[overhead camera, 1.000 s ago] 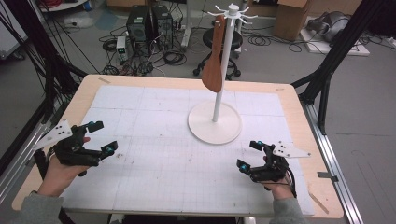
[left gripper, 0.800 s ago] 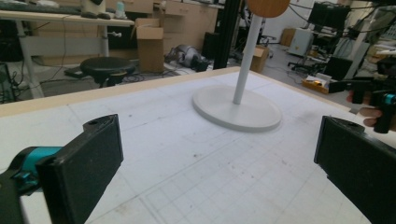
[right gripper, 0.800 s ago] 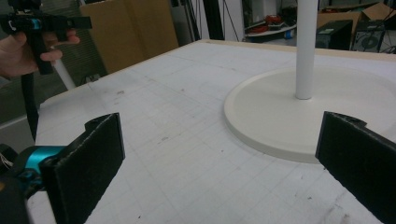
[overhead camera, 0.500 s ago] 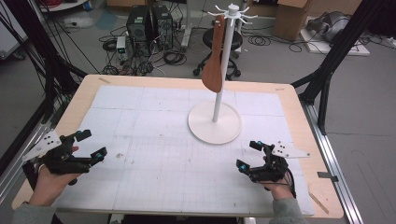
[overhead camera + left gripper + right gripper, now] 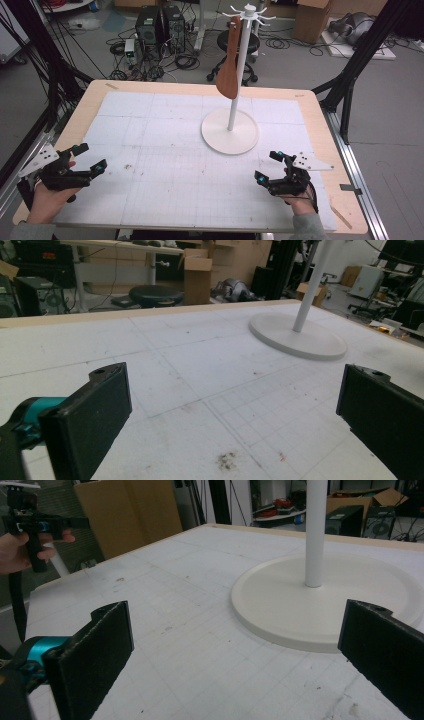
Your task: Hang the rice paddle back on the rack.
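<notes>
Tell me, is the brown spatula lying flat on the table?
No, the brown spatula hangs from the white stand, above the table.

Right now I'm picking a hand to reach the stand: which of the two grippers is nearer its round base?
The right gripper, close to the base; the left gripper sits at the far table edge.

No legible text, label, brand, number or sign anywhere. Printed grid lines on the white mat (image 5: 165, 145) covering the desk (image 5: 320, 115), without figures or lettering. Cardboard boxes (image 5: 200, 270) in the background, markings too blurred to read. Black equipment (image 5: 157, 22) on the floor, no readable lettering.
</notes>
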{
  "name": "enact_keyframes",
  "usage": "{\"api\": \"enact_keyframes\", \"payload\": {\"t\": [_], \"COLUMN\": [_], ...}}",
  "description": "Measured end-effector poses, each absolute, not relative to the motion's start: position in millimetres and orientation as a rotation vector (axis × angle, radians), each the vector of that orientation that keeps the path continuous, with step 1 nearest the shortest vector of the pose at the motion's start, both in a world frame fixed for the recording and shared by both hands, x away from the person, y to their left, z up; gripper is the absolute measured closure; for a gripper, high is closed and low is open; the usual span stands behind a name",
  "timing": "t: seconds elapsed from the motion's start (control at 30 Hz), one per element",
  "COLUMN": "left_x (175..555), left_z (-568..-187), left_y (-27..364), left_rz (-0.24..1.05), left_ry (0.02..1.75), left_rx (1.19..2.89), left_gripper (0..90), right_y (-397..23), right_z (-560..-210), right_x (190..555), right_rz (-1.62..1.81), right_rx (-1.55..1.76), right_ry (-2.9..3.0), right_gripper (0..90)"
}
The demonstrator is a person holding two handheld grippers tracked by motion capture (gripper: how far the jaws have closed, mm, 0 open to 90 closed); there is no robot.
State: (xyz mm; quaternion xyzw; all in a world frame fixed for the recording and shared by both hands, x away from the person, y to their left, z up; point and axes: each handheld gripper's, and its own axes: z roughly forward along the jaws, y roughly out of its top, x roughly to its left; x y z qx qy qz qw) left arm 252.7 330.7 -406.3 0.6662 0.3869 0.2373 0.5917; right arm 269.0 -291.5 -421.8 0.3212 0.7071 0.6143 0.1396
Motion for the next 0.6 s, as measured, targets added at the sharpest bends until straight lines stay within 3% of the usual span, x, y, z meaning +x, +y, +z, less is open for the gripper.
{"api": "enact_keyframes", "payload": {"t": [0.6], "left_x": [253.6], "left_z": [-413.4], "left_y": [331.9], "left_rz": [0.577], "left_ry": [0.959], "left_rx": [1.531], "left_gripper": [1.8], "right_y": [-298.2], "right_z": [-422.2], "right_x": [267.7], "right_rz": [1.726], "right_rx": [0.970], "right_ry": [1.994], "right_gripper": [0.0]}}
